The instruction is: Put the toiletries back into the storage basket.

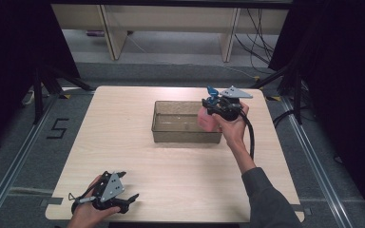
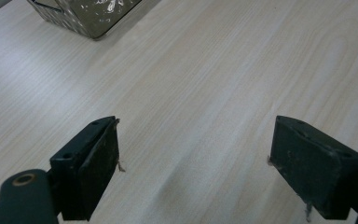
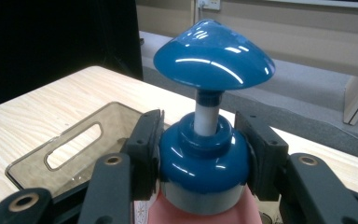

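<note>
One pump bottle (image 3: 205, 172) is in hand: a pink body, a glossy blue collar, a white stem and a broad blue dome-shaped pump head. The right gripper (image 3: 204, 161) has its jaws clamped on the blue collar, holding the bottle upright over the right end of the single clear smoky tray (image 1: 185, 134), toward the worktop's (image 1: 123, 142) far right corner. The left gripper (image 2: 193, 161) rests at the near left edge, jaws wide apart with nothing between them.

Pink bottle (image 1: 207, 120) with glossy blue pump cap (image 3: 213, 52); smoky translucent bin (image 1: 171, 134); pale woodgrain table (image 1: 123, 147).
</note>
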The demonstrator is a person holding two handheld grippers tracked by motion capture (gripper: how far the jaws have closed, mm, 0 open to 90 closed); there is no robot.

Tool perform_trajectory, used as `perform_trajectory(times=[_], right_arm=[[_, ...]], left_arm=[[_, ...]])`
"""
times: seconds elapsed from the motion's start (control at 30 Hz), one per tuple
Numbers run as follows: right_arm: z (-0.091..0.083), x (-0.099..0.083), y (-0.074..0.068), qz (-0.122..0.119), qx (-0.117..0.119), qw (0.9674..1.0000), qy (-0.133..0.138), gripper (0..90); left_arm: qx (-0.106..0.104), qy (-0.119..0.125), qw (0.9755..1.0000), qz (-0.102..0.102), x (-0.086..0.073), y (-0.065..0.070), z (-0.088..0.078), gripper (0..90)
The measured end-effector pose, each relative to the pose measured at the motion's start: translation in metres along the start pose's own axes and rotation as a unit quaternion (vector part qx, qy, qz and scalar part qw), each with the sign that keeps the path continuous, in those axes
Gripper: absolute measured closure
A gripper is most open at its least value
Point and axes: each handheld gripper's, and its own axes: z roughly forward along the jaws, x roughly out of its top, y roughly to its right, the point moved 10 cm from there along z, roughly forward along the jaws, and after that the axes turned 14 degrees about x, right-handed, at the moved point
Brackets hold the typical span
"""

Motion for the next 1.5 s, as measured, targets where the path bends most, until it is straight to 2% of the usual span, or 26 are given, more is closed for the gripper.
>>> perform_trajectory(times=[0.03,0.07,0.17,0.2,0.23,0.43,0.57,0.6,0.7,0.73,0.8,0.87,1.1,1.13,1.2,1.43,1.5], right_arm=[[0.001,-0.002,-0.001,0.011,0.001,0.9999,-0.001,53.7],[0.002,-0.002,0.001,0.001,0.001,1.0,0.001,53.7],[0.004,-0.005,0.003,0.001,-0.005,1.0,0.001,53.7],[0.004,-0.008,0.002,0.011,-0.004,0.9999,0.002,53.7],[0.005,-0.01,0.002,0.011,0.002,0.9999,-0.004,53.7],[0.007,-0.016,0.004,0.013,-0.008,0.9999,-0.006,53.7],[0.009,-0.021,0.004,0.011,-0.001,0.9999,-0.008,53.7],[0.008,-0.024,0.004,0.02,-0.006,0.9997,-0.011,53.7],[0.01,-0.028,0.006,0.011,-0.005,0.9998,-0.015,53.7],[0.011,-0.029,0.005,0.016,-0.001,0.9998,-0.014,53.7],[0.011,-0.03,0.007,0.01,-0.012,0.9998,-0.011,53.7],[0.011,-0.032,0.008,0.005,-0.01,0.9998,-0.013,53.7],[0.012,-0.037,0.01,0.01,-0.014,0.9997,-0.017,53.7],[0.013,-0.038,0.008,0.015,-0.007,0.9997,-0.018,53.7],[0.012,-0.04,0.008,0.022,-0.01,0.9995,-0.021,53.7],[0.013,-0.046,0.009,0.016,-0.007,0.9996,-0.023,53.7],[0.012,-0.047,0.01,0.02,-0.013,0.9995,-0.022,53.7]], left_arm=[[0.0,0.0,1.0,-0.001,0.0,0.0,0.0,15.1],[0.0,0.0,1.0,0.0,0.0,0.0,0.0,15.1],[0.0,0.0,1.0,-0.001,0.0,0.0,0.0,15.1],[0.0,0.0,1.0,-0.001,0.0,0.0,0.0,15.1],[0.0,0.0,1.0,-0.001,0.0,0.0,0.0,15.1],[0.0,0.0,1.0,-0.001,0.0,0.0,0.0,15.1],[0.0,0.0,1.0,0.0,0.0,0.0,0.0,15.1],[0.0,0.0,1.0,0.0,0.0,0.0,0.0,15.1],[0.0,0.0,1.0,-0.002,0.0,0.0,0.0,15.1],[0.0,0.0,1.0,-0.001,0.0,0.0,0.0,15.1],[0.0,0.0,1.0,-0.001,0.0,0.0,0.0,15.1],[-0.007,-0.004,1.0,0.0,-0.001,0.001,-0.001,15.1],[-0.004,-0.002,1.0,-0.003,0.0,0.001,-0.001,15.1],[-0.005,-0.002,1.0,-0.002,0.0,0.001,-0.001,15.1],[-0.005,-0.002,1.0,-0.002,0.0,0.001,-0.001,15.1],[-0.005,-0.002,1.0,-0.002,0.0,0.001,-0.001,15.1],[-0.005,-0.002,1.0,-0.002,0.0,0.001,-0.001,15.1]])
